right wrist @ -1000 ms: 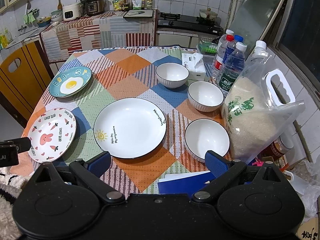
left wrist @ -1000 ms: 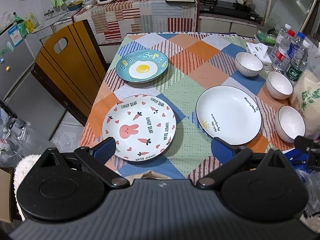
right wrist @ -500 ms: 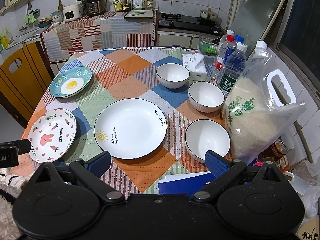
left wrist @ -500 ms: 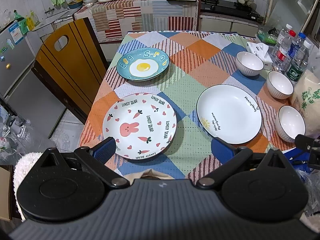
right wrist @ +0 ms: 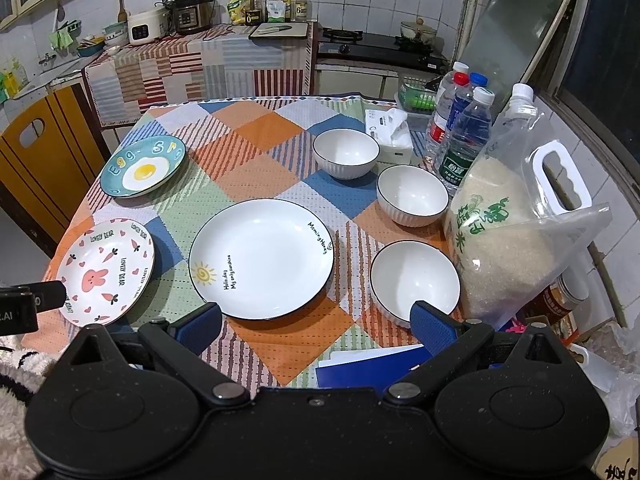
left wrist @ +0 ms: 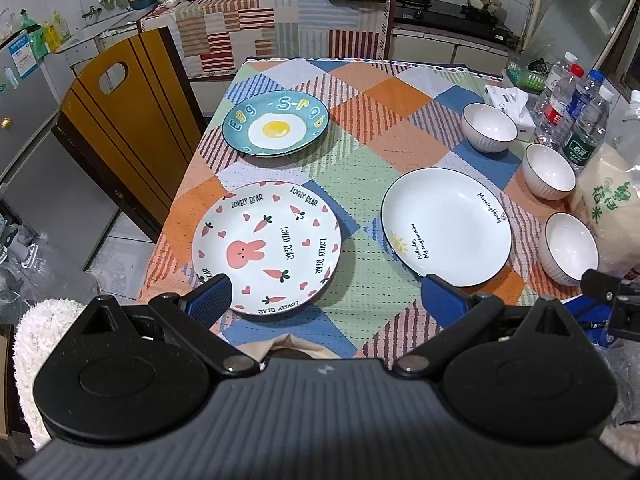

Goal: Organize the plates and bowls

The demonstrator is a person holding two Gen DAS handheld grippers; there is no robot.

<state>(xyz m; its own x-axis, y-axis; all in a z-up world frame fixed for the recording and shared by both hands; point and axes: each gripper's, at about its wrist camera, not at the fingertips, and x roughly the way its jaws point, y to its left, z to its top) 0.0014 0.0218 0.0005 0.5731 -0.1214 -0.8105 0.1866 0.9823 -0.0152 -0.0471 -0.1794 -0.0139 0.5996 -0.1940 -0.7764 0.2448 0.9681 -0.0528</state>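
Three plates lie on the checked tablecloth: a bunny plate near the front left, a blue egg plate behind it, and a large white plate to the right. Three white bowls stand in a row along the right side. My left gripper is open and empty, just above the near rim of the bunny plate. My right gripper is open and empty, at the table's front edge before the white plate and the nearest bowl.
A bag of rice, water bottles and a tissue box crowd the right edge. A blue folder lies at the front edge. A wooden chair stands left of the table. Kitchen counters run behind.
The left gripper has moved slightly forward towards the bunny plate. The right gripper has barely moved. Both stay open.
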